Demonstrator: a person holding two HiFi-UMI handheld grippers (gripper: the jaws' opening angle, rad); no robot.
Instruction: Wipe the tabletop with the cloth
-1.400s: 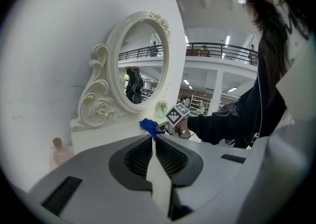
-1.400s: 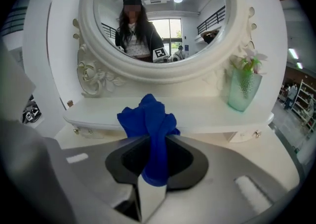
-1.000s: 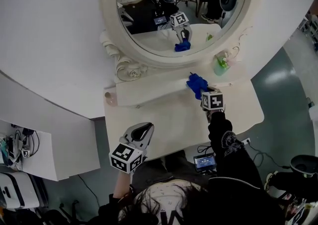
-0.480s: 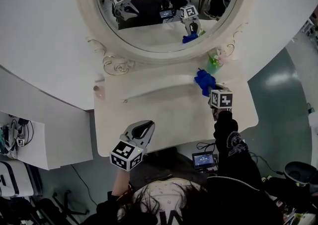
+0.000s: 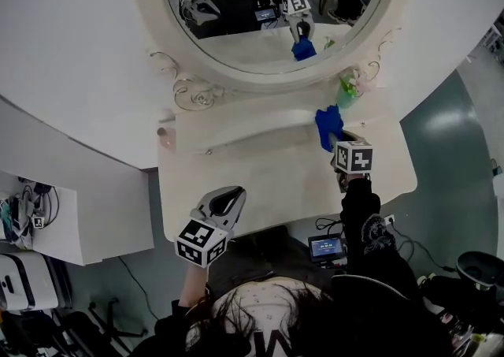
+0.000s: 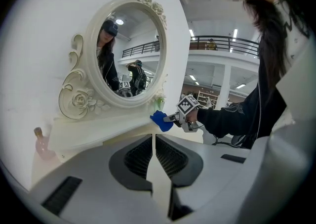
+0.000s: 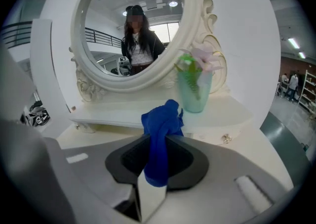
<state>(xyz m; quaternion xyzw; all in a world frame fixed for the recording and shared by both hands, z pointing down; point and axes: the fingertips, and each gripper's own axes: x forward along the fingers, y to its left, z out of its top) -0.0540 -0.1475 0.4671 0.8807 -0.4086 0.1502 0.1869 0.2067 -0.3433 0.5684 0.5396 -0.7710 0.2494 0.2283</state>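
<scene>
Head view shows two grippers, one cloth, one mirror, one vase and one small bottle. The right gripper (image 5: 337, 141) is closed on the blue cloth (image 5: 328, 125), which bunches out beyond its jaws. The right gripper view confirms this: the jaws are pinched on a hanging fold of the cloth (image 7: 160, 129). The cloth sits at the far right of the white tabletop (image 5: 268, 182), at the right end of a raised shelf (image 5: 236, 128) and just near of the green vase (image 5: 347, 95) holding pale flowers. Whether the cloth presses on the surface cannot be told.

The left gripper (image 5: 224, 201) hangs over the near left edge of the tabletop, well apart from the cloth. In the left gripper view its jaws meet with only a thin slit between them and nothing in them.

The pink bottle (image 5: 166, 137) stands at the far left end of the shelf. The oval mirror (image 5: 236, 32), in an ornate cream frame, rises behind the shelf and reflects both grippers. The floor (image 5: 449, 135) is grey-green, and a small lit screen (image 5: 325, 248) lies under the table.
</scene>
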